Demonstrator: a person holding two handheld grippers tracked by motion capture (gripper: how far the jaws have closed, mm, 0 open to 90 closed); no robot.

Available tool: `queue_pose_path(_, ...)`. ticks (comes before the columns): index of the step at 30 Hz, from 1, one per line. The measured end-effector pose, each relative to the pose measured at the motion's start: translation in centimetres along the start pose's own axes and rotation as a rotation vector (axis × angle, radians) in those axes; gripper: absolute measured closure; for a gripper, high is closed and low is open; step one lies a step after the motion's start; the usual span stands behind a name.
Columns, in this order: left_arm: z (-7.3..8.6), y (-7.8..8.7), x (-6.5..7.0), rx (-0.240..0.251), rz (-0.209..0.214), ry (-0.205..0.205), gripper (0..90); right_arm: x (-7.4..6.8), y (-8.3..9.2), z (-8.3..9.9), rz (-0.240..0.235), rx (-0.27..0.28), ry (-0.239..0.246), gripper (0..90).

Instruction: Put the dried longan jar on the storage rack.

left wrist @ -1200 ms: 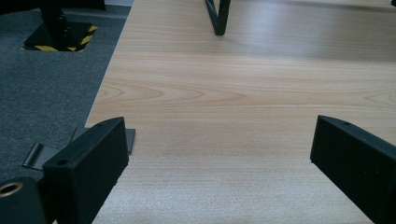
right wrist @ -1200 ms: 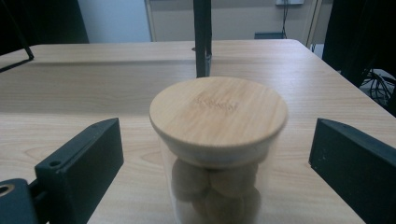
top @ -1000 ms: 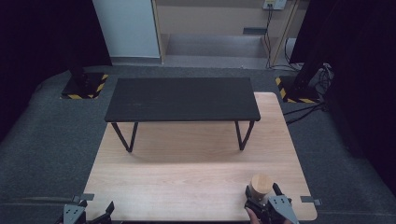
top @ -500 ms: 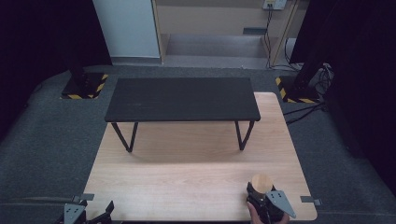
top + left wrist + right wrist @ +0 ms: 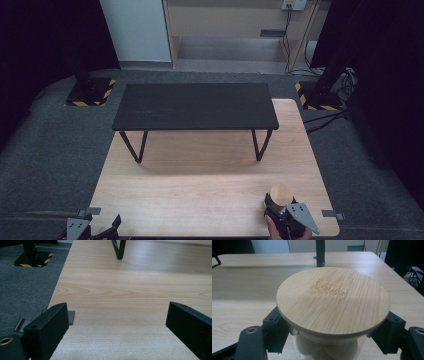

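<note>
Though its engraved mark is too faint to read, bamboo-lidded jar (image 5: 333,305) pinched in right tool (image 5: 332,332), left tool (image 5: 120,332) spread

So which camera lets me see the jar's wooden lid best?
The right gripper view: the round bamboo lid is big and close, with the jaws hugging the glass jar beneath it. The high view shows it as a small tan circle near the table's front right corner.
</note>
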State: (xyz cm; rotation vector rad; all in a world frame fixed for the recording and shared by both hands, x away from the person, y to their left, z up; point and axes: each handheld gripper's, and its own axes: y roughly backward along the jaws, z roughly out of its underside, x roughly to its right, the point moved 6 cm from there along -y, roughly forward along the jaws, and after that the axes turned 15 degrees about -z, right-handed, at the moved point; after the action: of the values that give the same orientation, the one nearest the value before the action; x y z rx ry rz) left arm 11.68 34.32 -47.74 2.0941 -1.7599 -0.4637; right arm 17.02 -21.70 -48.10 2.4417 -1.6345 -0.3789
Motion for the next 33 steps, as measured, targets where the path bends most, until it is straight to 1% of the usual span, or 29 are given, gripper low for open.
queue_pose_path(6, 0.0, 0.0, 0.1, -0.002, 0.008, 0.001, 3.3, -0.4, 0.5, -2.2, -0.035, 0.023, 0.006, 25.8)
queue_pose_path(8, -0.1, 0.0, 0.1, -0.002, 0.010, -0.003, 3.3, -0.6, 0.6, -3.4, -0.056, 0.034, 0.010, 25.8)
queue_pose_path(14, -0.2, 0.0, -0.1, 0.001, 0.011, 0.009, 3.3, -1.0, 0.3, -6.5, -0.093, 0.074, 0.032, 25.8)
queue_pose_path(17, -0.2, 0.2, -0.3, 0.003, 0.010, 0.016, 3.3, -1.0, -0.2, -8.4, -0.122, 0.094, 0.029, 25.8)
queue_pose_path(21, -0.3, 0.3, -0.4, 0.008, 0.012, 0.020, 3.3, -1.1, -1.0, -10.8, -0.138, 0.118, 0.038, 25.9)
queue_pose_path(24, -0.3, 0.4, -0.6, 0.011, 0.012, 0.023, 3.3, -1.3, -1.7, -13.0, -0.144, 0.133, 0.060, 25.9)
queue_pose_path(29, -0.3, 0.4, -0.8, 0.012, 0.015, 0.027, 3.3, -1.6, -2.7, -16.4, -0.153, 0.135, 0.097, 25.9)
queue_pose_path(33, -0.2, 0.3, -0.8, 0.008, 0.021, 0.025, 3.3, -1.7, -3.6, -18.6, -0.160, 0.136, 0.117, 25.9)
